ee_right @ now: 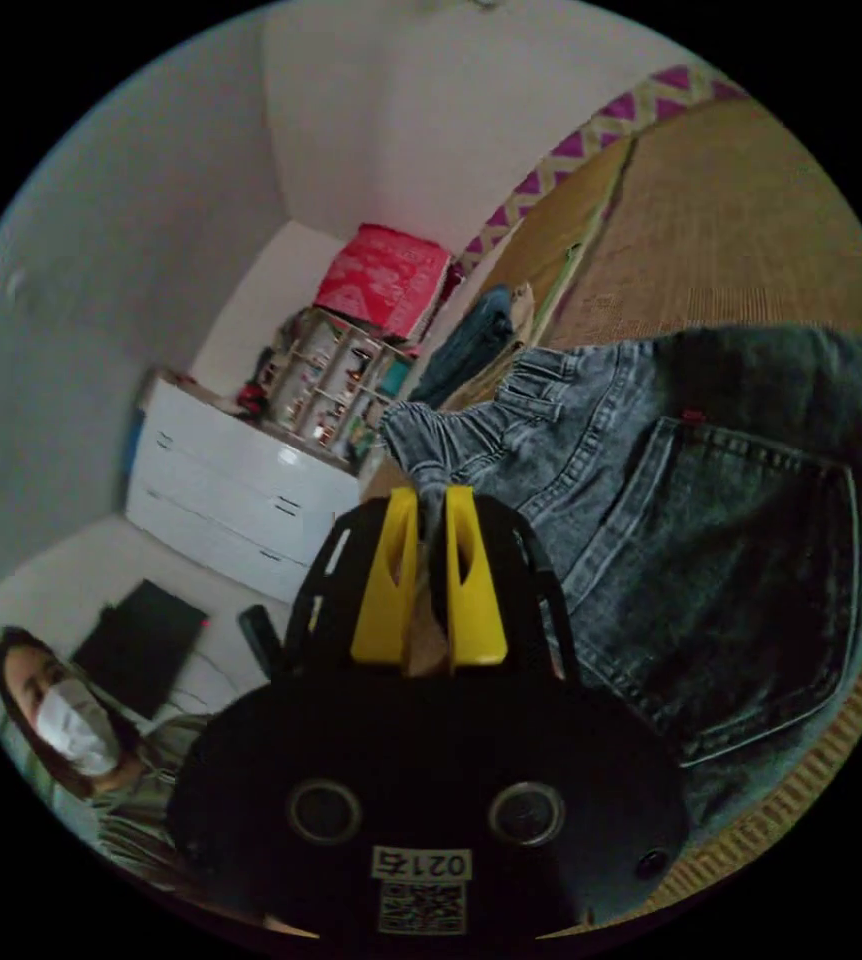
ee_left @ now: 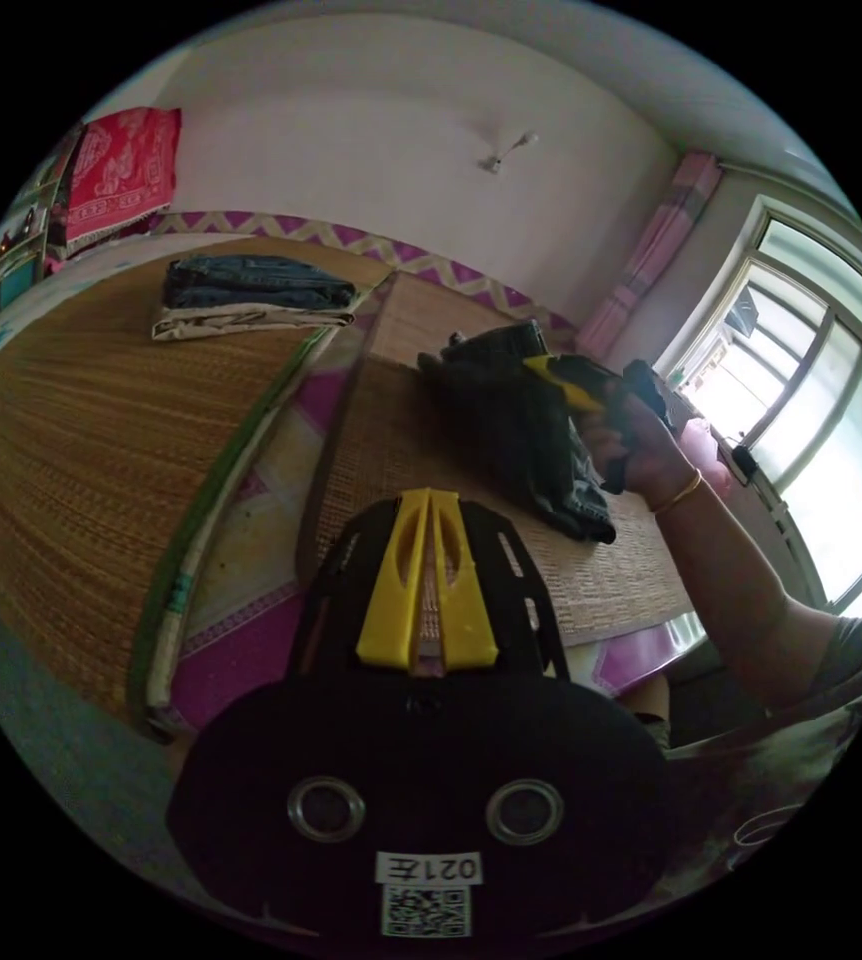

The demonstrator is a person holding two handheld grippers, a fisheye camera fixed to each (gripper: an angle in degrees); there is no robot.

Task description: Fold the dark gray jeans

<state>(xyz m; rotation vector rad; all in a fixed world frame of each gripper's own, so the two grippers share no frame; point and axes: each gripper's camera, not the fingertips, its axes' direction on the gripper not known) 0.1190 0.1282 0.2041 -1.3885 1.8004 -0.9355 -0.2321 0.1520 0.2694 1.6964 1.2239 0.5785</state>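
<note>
In the left gripper view the dark gray jeans [ee_left: 526, 430] lie bunched on the woven mat [ee_left: 401, 440], their long axis running from about 11 o'clock down to 5 o'clock, well apart from the left gripper [ee_left: 429, 500] and up toward its 1 o'clock. That gripper's yellow jaws are drawn together with nothing between them, over bare mat. The right gripper [ee_left: 561, 375], held in a person's hand [ee_left: 641, 450], meets the jeans at their 3 o'clock edge.

In the right gripper view the jeans [ee_right: 691, 520] spread from the jaw tips out toward 3 o'clock, back pocket [ee_right: 741, 580] facing up, waistband [ee_right: 471, 425] at 12 o'clock of the right gripper [ee_right: 429, 500]. Its jaws are clamped on a fold of the waistband. Folded clothes [ee_left: 251, 295] are stacked far off at 11 o'clock
</note>
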